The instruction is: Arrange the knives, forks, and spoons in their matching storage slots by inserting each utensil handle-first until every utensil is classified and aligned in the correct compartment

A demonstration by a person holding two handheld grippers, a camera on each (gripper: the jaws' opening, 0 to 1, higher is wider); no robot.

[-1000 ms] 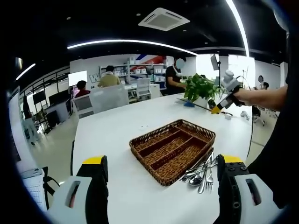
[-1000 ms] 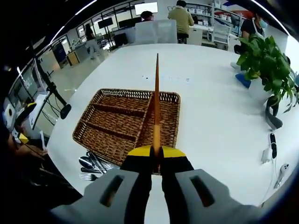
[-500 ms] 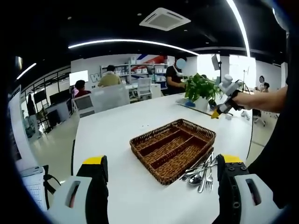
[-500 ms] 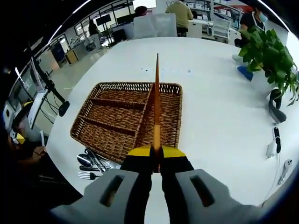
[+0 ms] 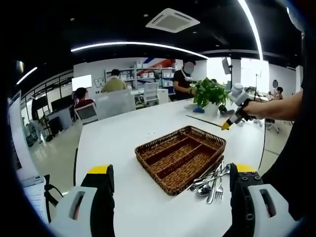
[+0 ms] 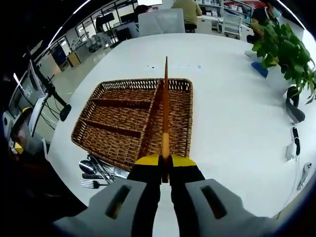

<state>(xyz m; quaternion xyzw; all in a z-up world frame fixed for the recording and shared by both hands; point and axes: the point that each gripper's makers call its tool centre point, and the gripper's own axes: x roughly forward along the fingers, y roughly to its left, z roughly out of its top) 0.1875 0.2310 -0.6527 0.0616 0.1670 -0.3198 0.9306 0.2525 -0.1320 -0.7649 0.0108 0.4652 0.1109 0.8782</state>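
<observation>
The right gripper (image 6: 165,165) was clamped on a thin orange-handled utensil (image 6: 165,113), probably a knife, held out over the wicker tray (image 6: 113,143). The left gripper (image 5: 170,185) was spread wide, nothing in it. Remaining cutlery (image 5: 212,180) was piled just beside the tray. Next up, presumably: lowered handle-first into one slot.

An open-plan office: seated workers (image 5: 114,81), desk monitors (image 5: 61,103), shelving (image 5: 143,76), ceiling air-conditioner (image 5: 172,20).
</observation>
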